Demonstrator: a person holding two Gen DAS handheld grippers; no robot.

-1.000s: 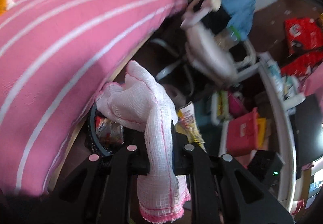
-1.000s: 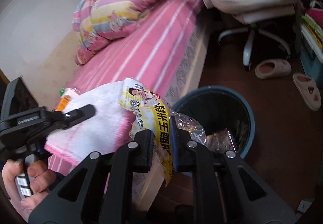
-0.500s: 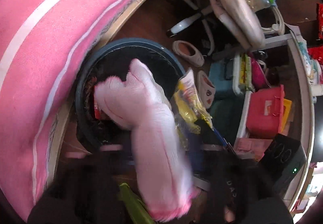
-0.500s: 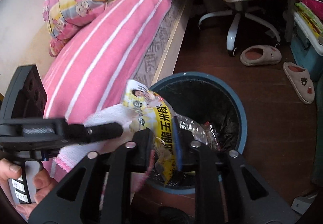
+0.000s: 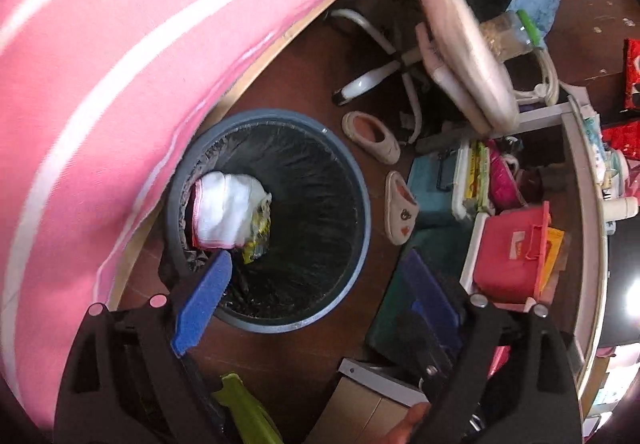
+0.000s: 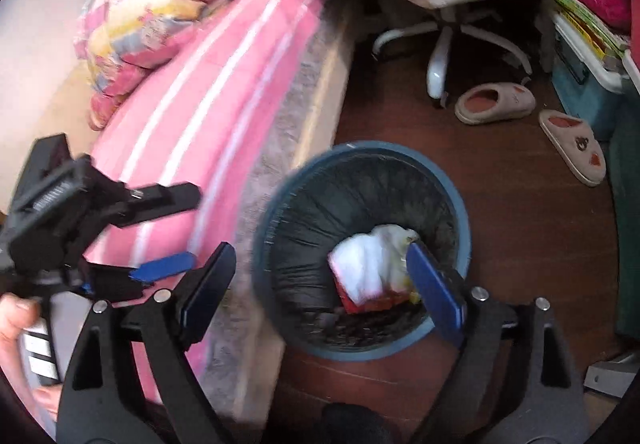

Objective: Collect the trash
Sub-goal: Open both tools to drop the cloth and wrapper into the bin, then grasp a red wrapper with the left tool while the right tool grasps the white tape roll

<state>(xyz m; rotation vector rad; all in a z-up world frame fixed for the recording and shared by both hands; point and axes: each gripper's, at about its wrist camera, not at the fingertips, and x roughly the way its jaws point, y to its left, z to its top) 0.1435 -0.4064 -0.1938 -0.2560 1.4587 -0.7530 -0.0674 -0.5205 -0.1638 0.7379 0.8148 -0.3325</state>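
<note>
I see both my left gripper (image 5: pixel 316 300) and right gripper (image 6: pixel 320 284) with jaws spread wide, empty. The white pink-edged cloth (image 5: pixel 224 209) and yellow snack wrapper (image 5: pixel 258 234) lie inside the round blue bin (image 5: pixel 360 179).

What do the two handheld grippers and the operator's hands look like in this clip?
Both the left gripper and the right gripper have matte black angular plastic arms with triangular cut-outs, round silver screw heads, and flat blue textured pads on their fingers. In the right wrist view the left gripper's body is a blocky black housing with faint lettering. The bare hand grips a black-and-white handle; no sleeve shows.
</note>
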